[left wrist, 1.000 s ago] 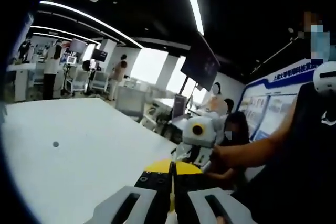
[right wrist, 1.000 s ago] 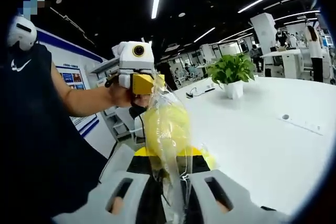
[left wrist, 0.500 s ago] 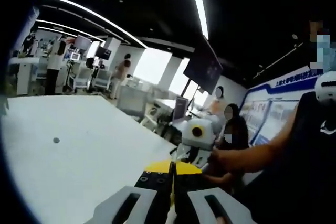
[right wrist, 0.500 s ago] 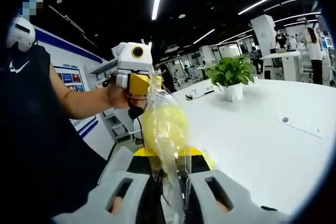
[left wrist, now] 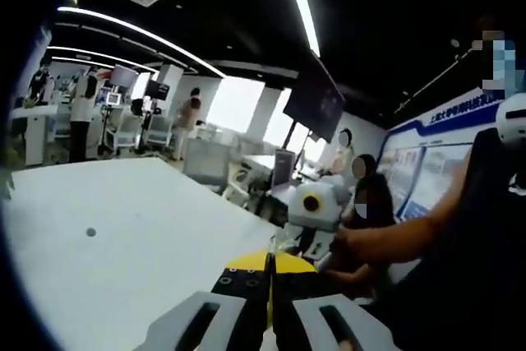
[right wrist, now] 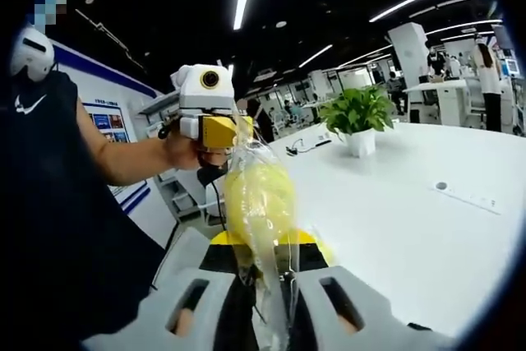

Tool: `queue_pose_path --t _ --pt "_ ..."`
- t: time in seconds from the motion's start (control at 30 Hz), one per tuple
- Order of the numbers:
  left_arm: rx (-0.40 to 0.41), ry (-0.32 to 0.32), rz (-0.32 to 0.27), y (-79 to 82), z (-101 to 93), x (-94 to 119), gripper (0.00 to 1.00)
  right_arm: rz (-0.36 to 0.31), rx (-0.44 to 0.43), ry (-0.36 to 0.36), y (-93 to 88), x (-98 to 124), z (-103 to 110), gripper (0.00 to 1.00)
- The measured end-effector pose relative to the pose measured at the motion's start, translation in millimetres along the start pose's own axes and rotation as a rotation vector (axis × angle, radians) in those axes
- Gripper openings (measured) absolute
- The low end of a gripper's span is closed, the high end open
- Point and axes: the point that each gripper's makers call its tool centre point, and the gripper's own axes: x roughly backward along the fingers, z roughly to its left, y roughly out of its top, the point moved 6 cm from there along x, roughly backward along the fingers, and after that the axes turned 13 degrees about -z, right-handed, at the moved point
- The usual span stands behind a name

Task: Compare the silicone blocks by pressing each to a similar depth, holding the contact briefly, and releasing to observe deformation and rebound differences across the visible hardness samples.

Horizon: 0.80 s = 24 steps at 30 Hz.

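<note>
While both claws are held up above the white worktop (right wrist: pixel 411 228), the right claw (right wrist: pixel 265 281) pinches a clear plastic bag (right wrist: pixel 261 203) with a yellow block inside, the bag standing up between its jaws. Across from it, the left claw (right wrist: pixel 215 131) touches the bag's top. Seen from the left gripper view, the left claw (left wrist: pixel 269 289) has its jaws pressed together. A potted plant (right wrist: pixel 359 117) stands on the worktop.

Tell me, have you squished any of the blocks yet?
Not that I can see. No pressing looks done. Right now a yellow block in a clear bag is held up in the air between both hand-held grippers: the right is shut on the bag, the left holds its top. Still left: pressing, holding and releasing every block over the table.
</note>
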Motion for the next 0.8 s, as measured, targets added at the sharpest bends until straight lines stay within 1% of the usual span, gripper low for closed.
queue_pose_path --t 0.1,0.13,0.17,0.2,0.27,0.33,0.4,0.43,0.47,0.5,0.53,0.57,0.63,0.8 --pt "-0.005 -0.007 0.002 0.0 -2.6 -1 0.0 0.0 0.004 0.004 0.3 1 1 0.01" --pt "0.025 0.007 -0.001 0.2 -3.2 -1 0.0 -0.003 0.003 0.005 0.7 3 1 0.01" --pt "0.092 0.02 0.005 -0.3 -5.0 -2 0.0 -0.005 0.003 0.007 0.9 3 2 0.01" --pt "0.084 0.012 0.002 0.4 -3.6 -2 0.0 -0.011 0.014 0.003 1.2 4 1 0.01" --pt "0.049 0.007 0.0 0.5 -4.3 -4 0.0 -0.011 -0.003 -0.003 1.5 5 1 0.01" --pt "0.039 0.005 0.002 0.9 -4.8 -4 0.0 -0.015 0.003 -0.007 1.8 6 2 0.01" --pt "0.015 -0.003 0.002 2.7 -7.3 -5 0.0 -0.019 0.009 0.002 3.2 6 3 0.03" --pt "0.012 -0.005 0.002 4.0 -8.0 -4 0.0 -0.026 0.077 0.001 6.3 6 2 0.04" --pt "0.008 -0.005 -0.003 5.9 -8.2 -4 0.0 -0.047 0.124 -0.02 9.2 5 0 0.05" --pt "0.007 -0.004 -0.012 8.2 -9.0 -3 0.0 -0.062 0.139 -0.005 11.3 4 2 0.06" --pt "0.018 -0.002 -0.017 11.8 -10.5 -3 0.0 -0.062 0.134 -0.003 11.5 4 3 0.07" --pt "0.011 0.002 -0.022 15.3 -10.8 -3 0.0 -0.066 0.12 -0.016 13.5 3 2 0.08" --pt "-0.008 0.006 -0.021 20.0 -11.4 -4 0.0 -0.087 0.132 -0.019 15.8 1 2 0.09" --pt "-0.021 0.025 -0.016 21.4 -11.2 -6 0.0 -0.117 0.125 -0.029 15.6 1 -1 0.12"
